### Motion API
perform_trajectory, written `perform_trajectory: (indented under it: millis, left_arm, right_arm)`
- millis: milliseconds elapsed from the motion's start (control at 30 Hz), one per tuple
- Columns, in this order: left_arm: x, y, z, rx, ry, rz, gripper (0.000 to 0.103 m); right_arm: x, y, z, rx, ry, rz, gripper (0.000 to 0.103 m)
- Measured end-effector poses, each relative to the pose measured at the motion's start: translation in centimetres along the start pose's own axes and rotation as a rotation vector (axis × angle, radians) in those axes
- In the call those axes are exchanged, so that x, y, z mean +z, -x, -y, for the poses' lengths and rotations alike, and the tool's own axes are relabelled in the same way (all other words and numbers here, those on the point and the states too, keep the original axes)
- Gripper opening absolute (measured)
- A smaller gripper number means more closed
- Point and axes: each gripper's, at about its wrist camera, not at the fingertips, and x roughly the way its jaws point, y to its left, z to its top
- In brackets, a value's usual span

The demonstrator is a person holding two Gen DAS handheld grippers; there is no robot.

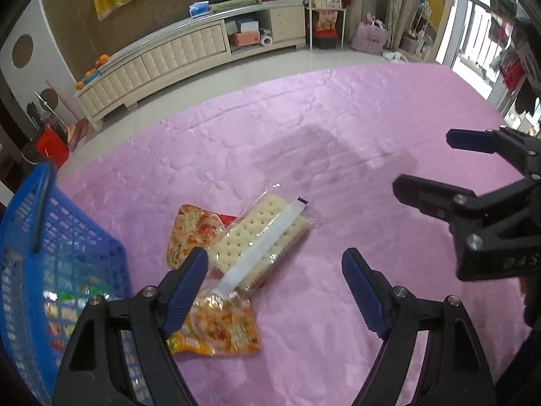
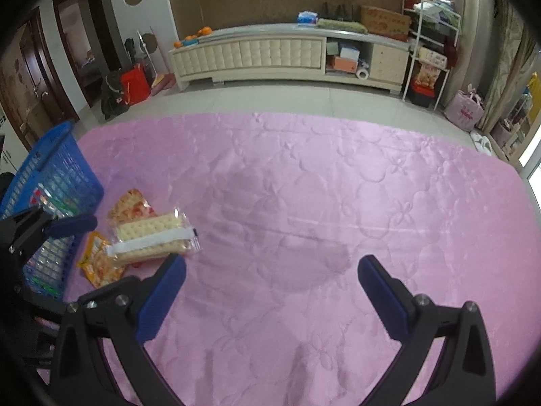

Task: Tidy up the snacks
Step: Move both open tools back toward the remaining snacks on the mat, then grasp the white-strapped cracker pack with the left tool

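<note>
Left wrist view: the left tongs (image 1: 274, 277) stand apart, empty, over a clear-wrapped pack of pale crackers (image 1: 260, 240) lying across two orange printed snack packets (image 1: 216, 331) on the pink quilted surface (image 1: 338, 135), just beside the blue plastic mesh basket (image 1: 50, 230). Slippery film could slide off, or a packet be dragged along. No lettering is legible.

Right wrist view: the right tongs (image 2: 272, 291) also stand apart, empty, well away from the snacks; the carton on the far cabinet is unreadable.
</note>
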Motion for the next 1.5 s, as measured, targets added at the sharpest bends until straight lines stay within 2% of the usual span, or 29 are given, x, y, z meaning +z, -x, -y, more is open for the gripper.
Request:
perform_trajectory:
  millis: [133, 400, 500, 600, 667, 733, 833, 967, 1100, 1200, 1333, 1500]
  left_arm:
    - [0.4, -1.2, -0.1, 0.004, -0.027, 0.003, 0.08]
    - [1.1, -4.5, -0.8, -0.008, -0.042, -0.059, 0.08]
    - [1.0, -4.9, -0.4, 0.001, -0.065, -0.054, 0.08]
    - [0.9, -4.7, 0.4, -0.039, -0.09, -0.046, 0.08]
    - [0.9, -4.6, 0.5, -0.102, -0.086, -0.081, 0.079]
    - [0.9, -4.2, 1.0, -0.115, -0.101, -0.095, 0.068]
    - [1.1, -3.9, 1.2, -0.13, -0.086, -0.116, 0.057]
    - [1.7, -3.9, 1.1, -0.074, -0.069, -0.12, 0.054]
    - [2.6, -4.3, 1.4, -0.088, -0.054, -0.143, 0.054]
    - [3.1, -4.1, 2.3, -0.102, -0.042, -0.154, 0.042]
    - [2.5, -3.8, 2.9, -0.082, -0.033, -0.151, 0.04]
    - [2.2, -1.4, 3.2, -0.079, 0.002, -0.093, 0.04]
  right_arm:
    - [-0.1, -1.1, 0.9, -0.013, -0.002, -0.019, 0.103]
    - [0.1, -1.2, 1.9, -0.032, 0.003, -0.014, 0.103]
    - [0.0, -1.2, 1.9, -0.036, 0.01, -0.02, 0.103]
    - [0.1, -1.3, 1.5, -0.06, 0.028, -0.024, 0.103]
    - [0.1, -1.1, 1.3, -0.078, 0.047, -0.015, 0.103]
    - [0.3, -0.8, 1.5, -0.074, 0.047, -0.008, 0.103]
    - [0.3, -0.8, 1.8, -0.057, 0.027, -0.012, 0.103]
    - [0.5, -0.8, 1.4, -0.074, 0.052, -0.01, 0.103]
    - [0.7, -0.6, 1.1, -0.083, 0.073, 0.003, 0.103]
    - [0.8, -0.6, 1.5, -0.064, 0.043, -0.007, 0.103]
    - [1.1, -0.5, 1.9, -0.071, 0.041, -0.009, 0.103]
    - [1.3, 0.1, 1.5, -0.051, 0.064, -0.003, 0.103]
